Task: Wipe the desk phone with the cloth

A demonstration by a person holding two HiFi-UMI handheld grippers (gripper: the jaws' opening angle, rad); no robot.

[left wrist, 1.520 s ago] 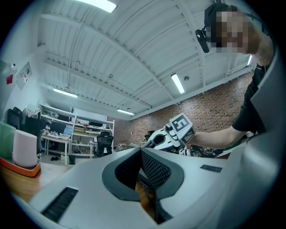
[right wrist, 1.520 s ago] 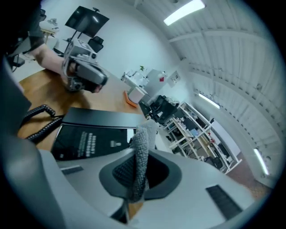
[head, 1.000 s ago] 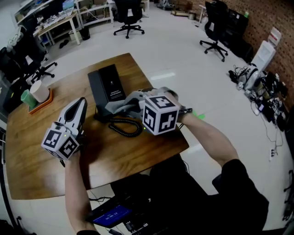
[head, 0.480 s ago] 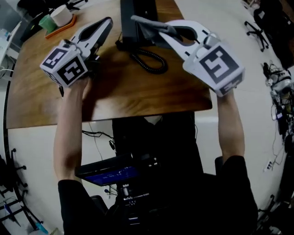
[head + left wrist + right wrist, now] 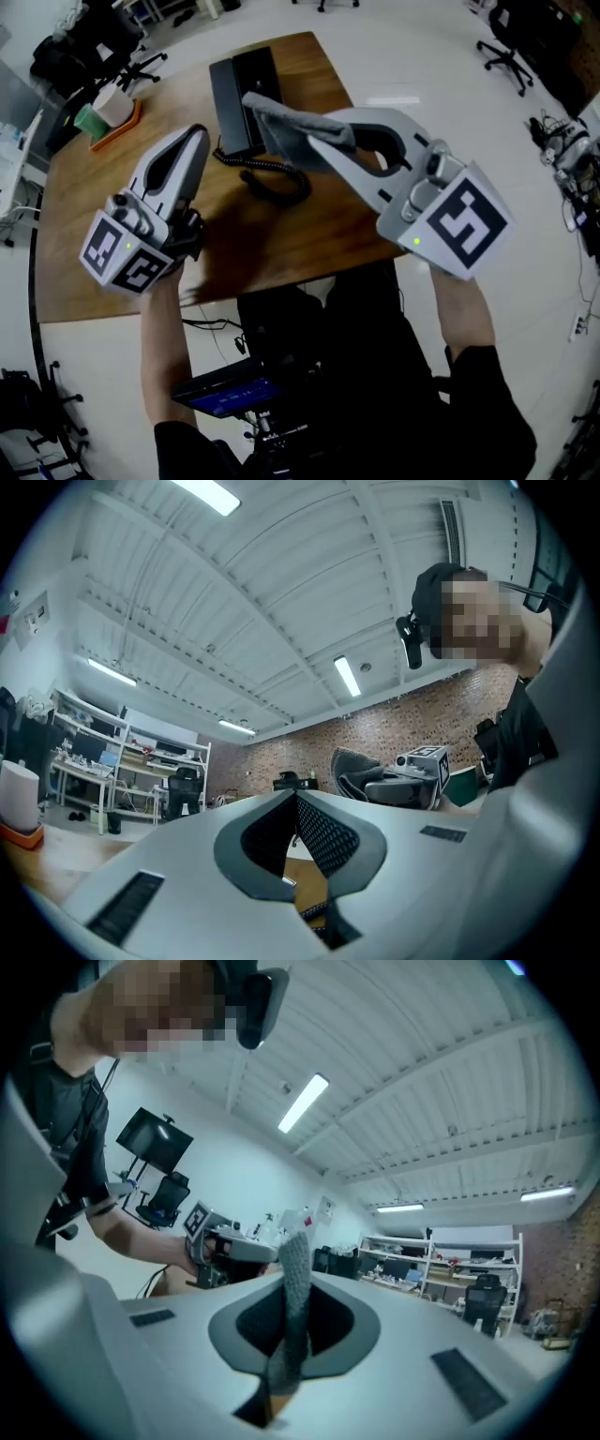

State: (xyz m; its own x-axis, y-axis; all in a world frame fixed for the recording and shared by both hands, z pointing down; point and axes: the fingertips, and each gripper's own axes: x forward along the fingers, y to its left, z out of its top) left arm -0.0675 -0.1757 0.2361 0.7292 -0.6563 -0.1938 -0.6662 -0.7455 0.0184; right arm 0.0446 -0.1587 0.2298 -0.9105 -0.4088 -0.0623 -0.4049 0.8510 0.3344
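The black desk phone [image 5: 239,89] lies on the far part of the wooden table [image 5: 309,234], its coiled cord [image 5: 272,173] trailing toward me. My right gripper [image 5: 302,131] hovers just right of the phone, tilted up, and is shut on the grey cloth [image 5: 291,127]. In the right gripper view the cloth [image 5: 295,1307] stands pinched between the jaws. My left gripper [image 5: 198,138] is held over the table left of the phone, shut with nothing between its pads [image 5: 323,836]. The left gripper view shows the right gripper [image 5: 403,782] with the cloth [image 5: 361,761] bunched at its tip.
An orange tray [image 5: 117,127] with a green cup [image 5: 89,120] and a white cup [image 5: 112,101] sits at the table's far left. Office chairs [image 5: 131,61] stand on the floor beyond. The table's near edge [image 5: 281,291] is close to my body.
The right gripper has lifted the cloth off the phone and both grippers now tilt upward above the table. The head view has swung, so the phone shows fully again.
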